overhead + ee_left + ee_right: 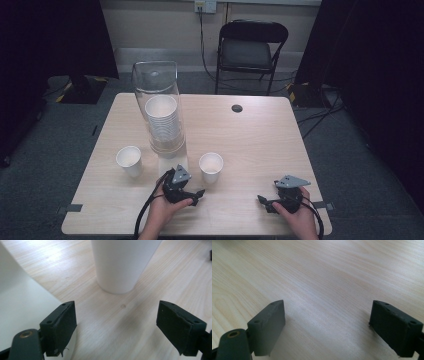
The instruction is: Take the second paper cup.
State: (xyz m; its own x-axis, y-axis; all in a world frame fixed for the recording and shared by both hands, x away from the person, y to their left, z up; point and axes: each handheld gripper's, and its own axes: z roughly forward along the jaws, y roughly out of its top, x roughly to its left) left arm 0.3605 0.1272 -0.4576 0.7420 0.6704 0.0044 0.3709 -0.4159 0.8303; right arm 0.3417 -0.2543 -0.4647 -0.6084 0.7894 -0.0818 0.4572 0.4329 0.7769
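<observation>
Left gripper (117,327) jaws apart, facing paper cup (124,262); right gripper (327,330) likewise apart over bare table (324,277). Centre cup, advance, close gently to avoid crushing

The pale wood-grain tabletop (250,145) carries two white paper cups (129,160) (211,167) and a clear plastic cylinder (156,95) with a stack of white cups (161,120) inside. The grippers' fingers (60,327) are matte black, their top plates (292,180) grey. The folding chair (251,47) is black.
</observation>
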